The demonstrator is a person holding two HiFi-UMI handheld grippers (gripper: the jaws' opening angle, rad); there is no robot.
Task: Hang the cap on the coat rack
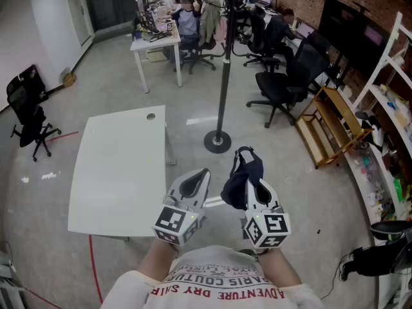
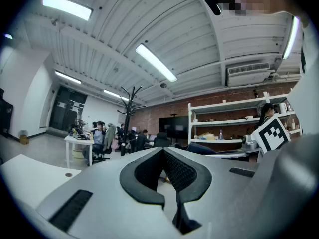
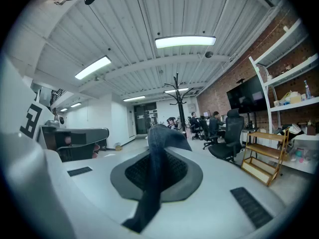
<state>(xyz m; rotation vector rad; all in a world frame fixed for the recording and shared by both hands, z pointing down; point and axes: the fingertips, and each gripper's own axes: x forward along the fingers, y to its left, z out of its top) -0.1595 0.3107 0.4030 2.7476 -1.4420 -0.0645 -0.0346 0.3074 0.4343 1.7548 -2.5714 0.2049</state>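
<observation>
Dark navy fabric is showing between the jaws of your right gripper. You are holding the cap there, and the jaws are clamping tight on a fold of it. In the right gripper view, a strip of the cap is running down the middle of the pads, and its free edge is standing up past the tips. The rest of the cap is bulging out to the left of that gripper and rising above it, in the air in front of your body.

Your left gripper is riding just beside the right one, apart from the cap. Its jaws are meeting at the tips and are gripping nothing.

The coat rack is standing upright on the floor ahead of you. Its round base is lying just beyond the cap in the head view, and the cap is hanging apart from the rack. The white table is sitting to your left, near the left gripper. Black office chairs are standing beyond the rack on the right.
</observation>
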